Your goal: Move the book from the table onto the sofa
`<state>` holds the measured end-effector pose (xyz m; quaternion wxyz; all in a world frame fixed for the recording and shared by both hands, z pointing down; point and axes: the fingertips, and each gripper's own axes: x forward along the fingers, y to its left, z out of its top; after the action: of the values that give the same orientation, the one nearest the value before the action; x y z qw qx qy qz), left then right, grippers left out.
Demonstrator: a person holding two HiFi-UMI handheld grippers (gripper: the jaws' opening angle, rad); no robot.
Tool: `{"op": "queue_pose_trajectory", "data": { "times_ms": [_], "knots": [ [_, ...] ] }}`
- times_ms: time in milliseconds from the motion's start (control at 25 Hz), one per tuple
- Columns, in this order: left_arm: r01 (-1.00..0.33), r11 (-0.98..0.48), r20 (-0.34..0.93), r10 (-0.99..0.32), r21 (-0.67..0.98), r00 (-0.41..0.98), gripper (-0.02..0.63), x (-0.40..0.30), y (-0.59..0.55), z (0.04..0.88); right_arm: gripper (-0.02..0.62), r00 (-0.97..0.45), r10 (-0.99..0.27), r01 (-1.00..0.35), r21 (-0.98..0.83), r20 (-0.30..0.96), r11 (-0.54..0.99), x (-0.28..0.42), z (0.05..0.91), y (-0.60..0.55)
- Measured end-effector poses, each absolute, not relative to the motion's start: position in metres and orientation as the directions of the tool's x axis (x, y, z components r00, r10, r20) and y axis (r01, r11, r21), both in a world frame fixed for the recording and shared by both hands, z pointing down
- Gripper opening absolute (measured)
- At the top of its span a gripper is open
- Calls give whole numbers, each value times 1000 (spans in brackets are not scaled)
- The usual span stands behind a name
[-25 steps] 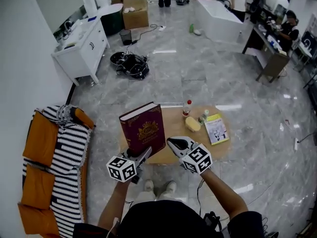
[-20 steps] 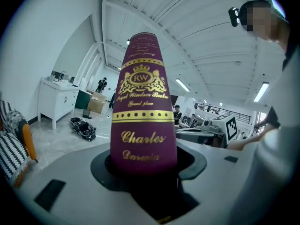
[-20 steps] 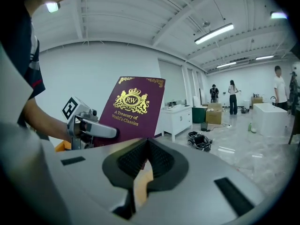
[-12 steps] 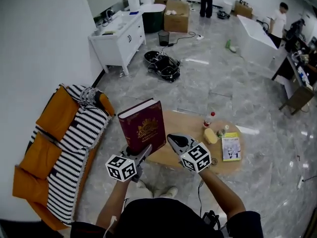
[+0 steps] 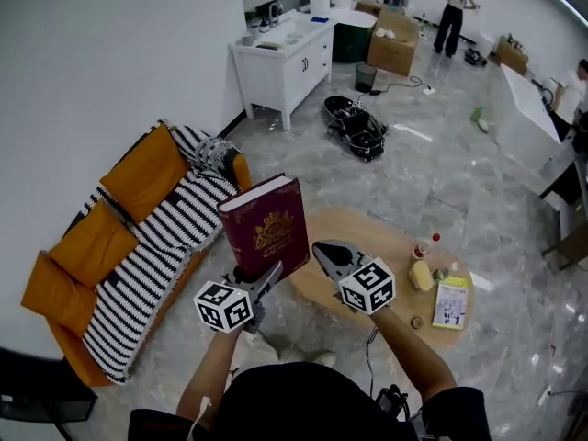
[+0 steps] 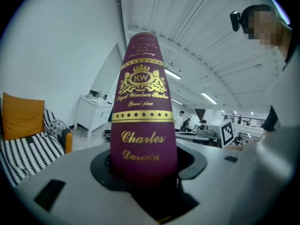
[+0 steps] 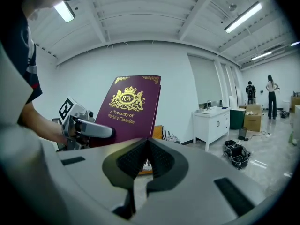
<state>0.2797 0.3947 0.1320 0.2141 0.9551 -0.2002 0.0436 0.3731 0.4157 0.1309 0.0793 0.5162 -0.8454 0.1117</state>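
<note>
One book in the air, bound for the sofa

Held upright by its lower end, the burgundy book point(image 5: 266, 228) is pinched at the spine between the jaws of the left gripper point(image 5: 265, 278). It is lifted off the table point(image 5: 367, 232), and the sofa point(image 5: 87, 246) lies at nine o'clock in the head view. The right gripper point(image 5: 322, 248) hovers just beside the cover at four o'clock, its jaws pressed together on nothing. A tall, heavy-looking volume gripped only at the bottom will likely want to tip. The carry therefore calls for a firm pinch, a slow swing, and lowering it flat onto the striped throw point(image 5: 156, 246) rather than dropping it. The wooden table, at four o'clock, bears a bottle point(image 5: 424, 244) and a yellow booklet point(image 5: 450, 303). Beyond it, a glossy grey marble floor point(image 5: 432, 173) runs to a white cabinet point(image 5: 285, 58) at twelve o'clock.
</note>
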Motion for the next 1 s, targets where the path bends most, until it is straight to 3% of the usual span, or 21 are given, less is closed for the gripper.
{"op": "queue_pose_trajectory", "data": {
  "times_ms": [200,1000],
  "knots": [
    [-450,-815,173,-415,365,893,239,260,375,132,17,-498,-834,-867,-122,237,483,355,133,394],
    [-524,-711,120,-537,469,835,241,39,213,137,17,-616,-744,-788,-190,259,586,148,135,208]
  ]
}}
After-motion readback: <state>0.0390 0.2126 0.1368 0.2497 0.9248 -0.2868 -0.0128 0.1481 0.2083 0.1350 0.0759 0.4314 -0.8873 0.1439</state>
